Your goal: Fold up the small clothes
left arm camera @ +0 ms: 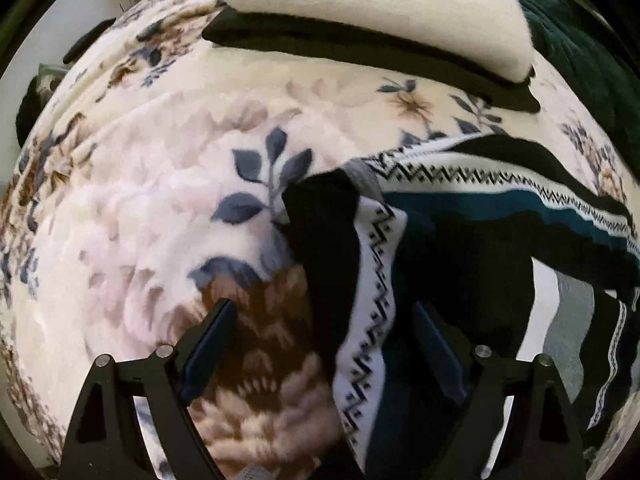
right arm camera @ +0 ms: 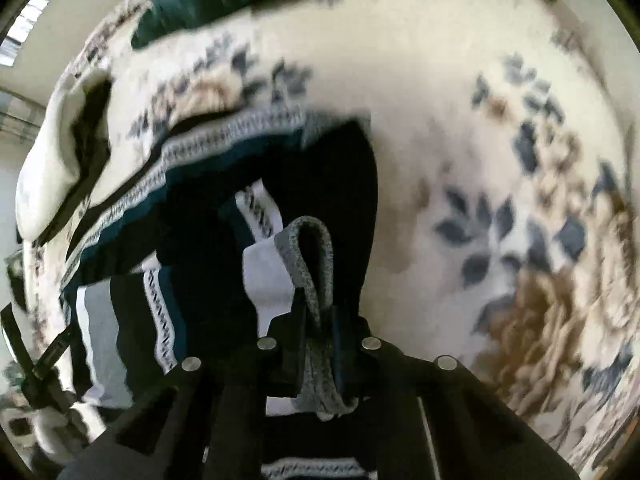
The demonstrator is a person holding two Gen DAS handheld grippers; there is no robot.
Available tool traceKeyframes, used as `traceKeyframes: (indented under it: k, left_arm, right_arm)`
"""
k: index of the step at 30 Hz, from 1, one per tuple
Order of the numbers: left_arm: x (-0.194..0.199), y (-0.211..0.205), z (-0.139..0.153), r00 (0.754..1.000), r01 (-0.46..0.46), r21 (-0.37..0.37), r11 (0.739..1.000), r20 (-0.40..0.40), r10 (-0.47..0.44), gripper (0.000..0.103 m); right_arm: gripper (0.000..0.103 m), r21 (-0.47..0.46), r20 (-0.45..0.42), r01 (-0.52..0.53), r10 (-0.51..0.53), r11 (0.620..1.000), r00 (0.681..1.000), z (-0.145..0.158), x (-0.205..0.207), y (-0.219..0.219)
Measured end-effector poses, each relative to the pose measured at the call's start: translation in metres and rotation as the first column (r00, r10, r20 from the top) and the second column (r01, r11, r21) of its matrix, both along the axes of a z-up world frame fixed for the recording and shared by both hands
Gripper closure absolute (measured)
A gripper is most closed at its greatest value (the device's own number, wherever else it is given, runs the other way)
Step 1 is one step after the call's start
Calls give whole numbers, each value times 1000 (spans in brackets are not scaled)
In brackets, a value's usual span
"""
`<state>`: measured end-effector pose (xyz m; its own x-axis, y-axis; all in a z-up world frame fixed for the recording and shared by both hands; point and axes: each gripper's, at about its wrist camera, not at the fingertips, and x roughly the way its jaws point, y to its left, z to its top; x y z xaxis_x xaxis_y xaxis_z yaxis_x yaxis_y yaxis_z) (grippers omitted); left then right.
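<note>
A small knitted sweater (left arm camera: 460, 216), black with teal bands and white zigzag stripes, lies crumpled on a floral blanket (left arm camera: 160, 208). My left gripper (left arm camera: 324, 320) hangs open right above its left edge, where a black and white fold (left arm camera: 360, 264) runs between the wide-apart fingers without touching them. In the right wrist view the same sweater (right arm camera: 168, 216) spreads to the left. There my right gripper (right arm camera: 318, 312) is shut on the sweater's grey ribbed hem (right arm camera: 316, 256), which loops up out of the closed jaws.
A folded cream cloth on a black garment (left arm camera: 380, 16) lies at the far side of the blanket. A dark green cover (left arm camera: 580, 40) lies at the back right. The floral blanket (right arm camera: 500, 160) stretches bare to the right of the right gripper.
</note>
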<state>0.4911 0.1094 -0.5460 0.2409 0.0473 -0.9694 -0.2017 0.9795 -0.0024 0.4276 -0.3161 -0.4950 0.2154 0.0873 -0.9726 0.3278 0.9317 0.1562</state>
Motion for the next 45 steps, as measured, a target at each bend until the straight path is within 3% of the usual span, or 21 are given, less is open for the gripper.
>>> traceKeyframes:
  k: [4,6,8,13,16,23,28,34,40,45]
  left_arm:
    - [0,2,6,1000,11,5,1000,10,-11,12]
    - [-7,0,19,999,25,30,999,35,-26,11]
    - [-17,-4,36,996,33,50,998,79,-36,11]
    - [-59,-29,82,985,43,80,996,161,-56,6]
    - [-87,-56,102,984,45,65,997,170,-55,6]
    - [-166,-160,108,993,63,33,997,97,-66,6]
    - [-254,-258,81,997,52,-15,999,-55,-52,6]
    - [-329,-361,29,978,55,-115,992,-196,-77,6]
    - [-352,-415,-13,966,117,-59,991,-225,-127,6]
    - [-348,-414,-22,981,87,6,996,-177,-85,6]
  right_arm:
    - [90,1,-77,-41,40,999,996,-23,5,0]
    - [69,25,-115,-20,23,999,993,-26,5,-5]
    - [30,63,-99,9,-2,998,995,-15,0,-12]
    - [3,60,-98,-37,43,998,994,23,-24,-13]
    - [2,42,-72,-92,95,995,993,45,-40,-11]
    - [2,158,-56,-164,174,974,983,64,-61,-43]
    - [2,235,-108,-251,282,939,953,57,-76,-91]
    - [2,260,-122,-364,404,895,907,38,-72,-141]
    - [2,360,-85,-371,426,856,901,6,-38,-160]
    - [2,479,-32,-332,394,813,919,-25,14,-140]
